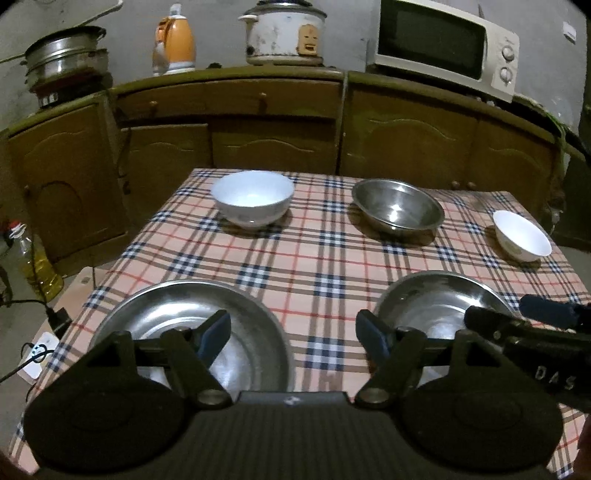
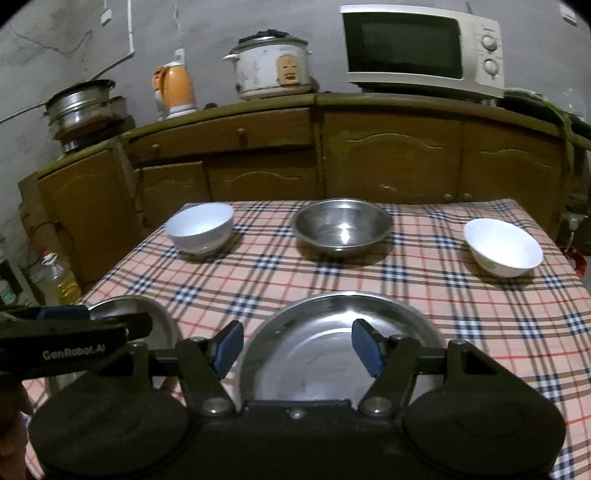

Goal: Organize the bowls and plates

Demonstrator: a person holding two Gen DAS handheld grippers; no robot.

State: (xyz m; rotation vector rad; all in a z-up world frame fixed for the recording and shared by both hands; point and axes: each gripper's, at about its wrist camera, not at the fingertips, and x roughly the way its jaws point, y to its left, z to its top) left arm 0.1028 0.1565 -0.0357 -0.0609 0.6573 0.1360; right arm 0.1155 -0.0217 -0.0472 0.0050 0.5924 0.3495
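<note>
On the plaid table (image 1: 321, 258) stand two steel plates near me, a large one (image 1: 177, 310) on the left and a smaller one (image 1: 436, 299) on the right. At the far side stand a large white bowl (image 1: 253, 199), a steel bowl (image 1: 397, 210) and a small white bowl (image 1: 521, 234). My left gripper (image 1: 293, 338) is open and empty above the gap between the two plates. My right gripper (image 2: 297, 347) is open and empty over the right plate (image 2: 332, 332); the far bowls (image 2: 199, 229) (image 2: 343, 225) (image 2: 502, 245) lie beyond it.
Wooden cabinets (image 1: 277, 122) run behind the table, carrying a microwave (image 1: 447, 44), a rice cooker (image 1: 284, 33), an orange kettle (image 1: 175, 44) and steel pots (image 1: 66, 55). An oil bottle (image 1: 37, 266) and cables lie on the floor at the left.
</note>
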